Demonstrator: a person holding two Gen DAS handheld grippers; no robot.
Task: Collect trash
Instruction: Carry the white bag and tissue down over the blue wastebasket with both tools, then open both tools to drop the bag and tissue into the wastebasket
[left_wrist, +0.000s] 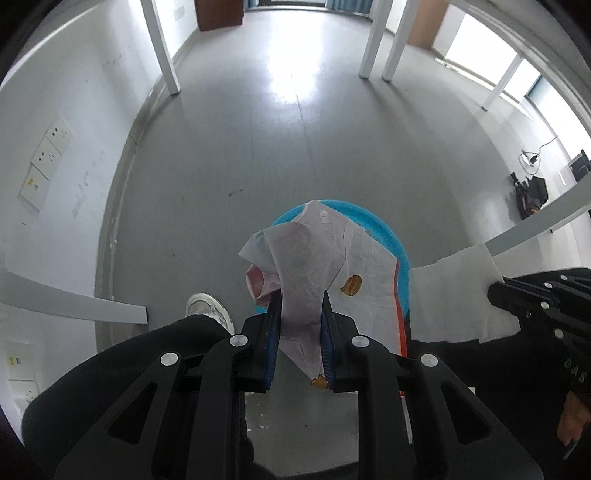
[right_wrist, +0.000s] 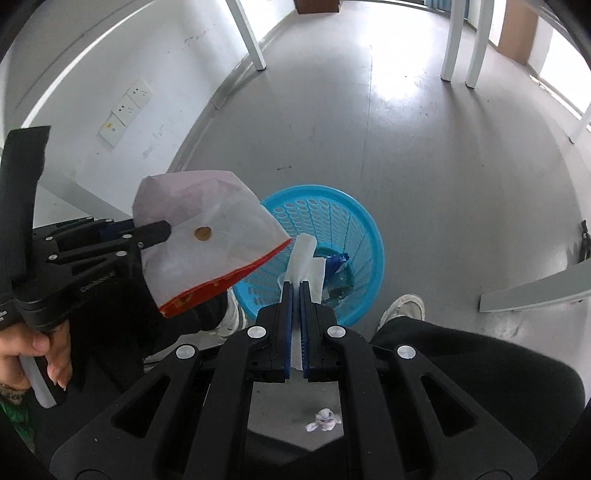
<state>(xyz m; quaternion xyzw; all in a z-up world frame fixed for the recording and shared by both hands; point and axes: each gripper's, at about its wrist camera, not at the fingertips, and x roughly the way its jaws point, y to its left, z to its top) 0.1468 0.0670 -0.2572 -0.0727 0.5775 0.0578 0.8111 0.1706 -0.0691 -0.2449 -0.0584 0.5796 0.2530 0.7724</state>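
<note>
Two claws loaded over blue basket (right_wrist: 354, 229) at frame centre: left claw (left_wrist: 299, 314) clamped narrow on crumpled wrapper (left_wrist: 314, 258), hanging above the basket's near left rim; right claw (right_wrist: 295, 291) pinched tight on white tissue (right_wrist: 304, 258), directly above the opening, likely nearer for dropping.

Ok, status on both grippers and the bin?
Left gripper shut on snack bag. Right gripper shut on tissue. Both over blue basket. Crumpled scrap on floor.
</note>
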